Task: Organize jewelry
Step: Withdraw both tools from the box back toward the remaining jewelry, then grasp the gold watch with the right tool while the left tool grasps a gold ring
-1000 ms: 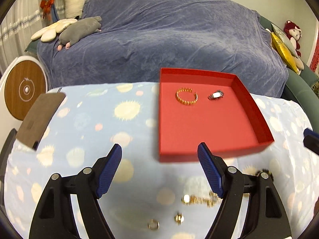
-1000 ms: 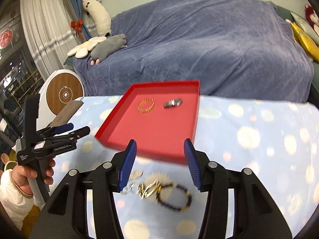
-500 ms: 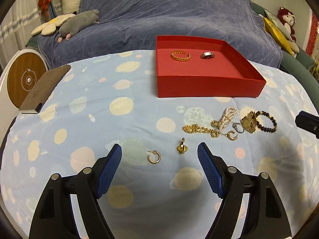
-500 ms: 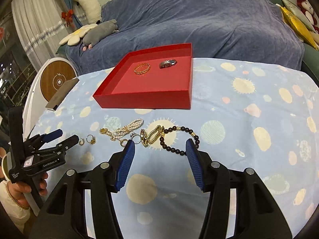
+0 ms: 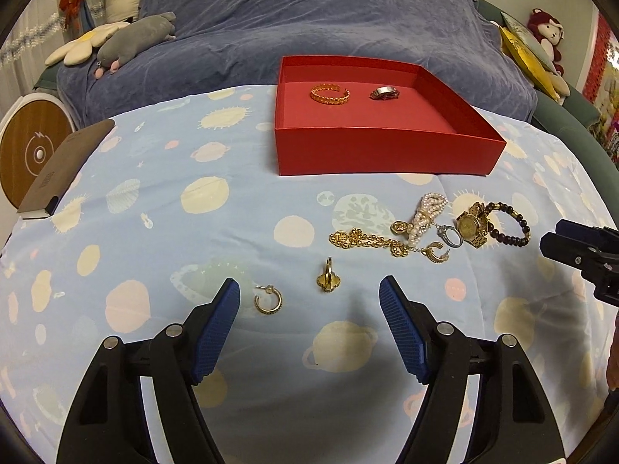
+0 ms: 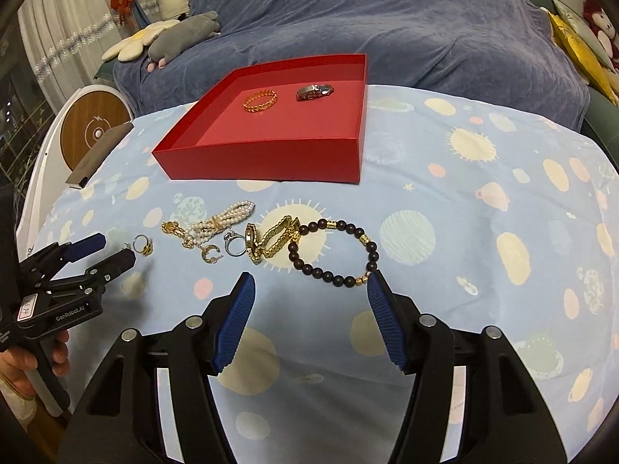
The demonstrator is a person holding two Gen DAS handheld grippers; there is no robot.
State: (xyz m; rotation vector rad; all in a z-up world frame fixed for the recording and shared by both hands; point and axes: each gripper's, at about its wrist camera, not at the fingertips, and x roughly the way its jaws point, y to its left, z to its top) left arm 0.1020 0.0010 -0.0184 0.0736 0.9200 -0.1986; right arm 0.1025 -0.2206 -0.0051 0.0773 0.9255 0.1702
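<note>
just ahead, hoop earring [image 5: 268, 299] beside left tool [image 5: 309, 297] — spread, empty

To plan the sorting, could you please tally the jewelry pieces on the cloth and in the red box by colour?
Gold: 6 (band, hoop earring, clover ring, chain, curved earring, watch)
Silver: 2 (flat silver piece, silver ring)
White: 1 (pearl bracelet)
Dark: 1 (beaded bracelet)
Total: 10
</note>
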